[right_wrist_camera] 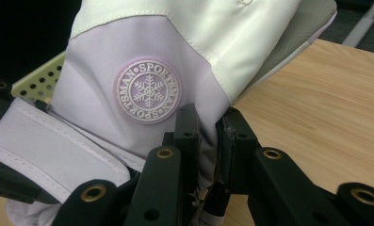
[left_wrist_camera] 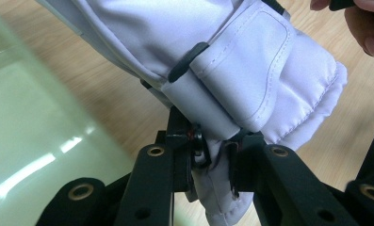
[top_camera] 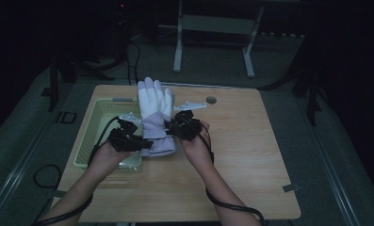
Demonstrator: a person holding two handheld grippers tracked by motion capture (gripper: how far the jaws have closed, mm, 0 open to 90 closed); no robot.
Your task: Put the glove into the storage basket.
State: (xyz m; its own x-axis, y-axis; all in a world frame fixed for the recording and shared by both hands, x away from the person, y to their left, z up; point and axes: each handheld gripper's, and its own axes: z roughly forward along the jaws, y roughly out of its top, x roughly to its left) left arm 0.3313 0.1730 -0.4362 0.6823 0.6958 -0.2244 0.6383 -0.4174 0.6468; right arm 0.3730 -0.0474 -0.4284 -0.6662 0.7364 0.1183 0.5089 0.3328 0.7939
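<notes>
Both grippers clamped on glove (top_camera: 154,120) cuff: left gripper (left_wrist_camera: 212,160) at one edge, right gripper (right_wrist_camera: 207,136) at the other, probably to spread it. Glove lifted over table (top_camera: 250,155), fingers up, beside green basket (top_camera: 93,127)

Padded cloth glove (top_camera: 155,113) – smooth, stitched; matt wood table (top_camera: 250,141); glossy perforated plastic basket (top_camera: 93,129).

A dim lab: lone wooden table (top_camera: 250,155), floor cables (top_camera: 43,174), metal frame (top_camera: 213,28).
</notes>
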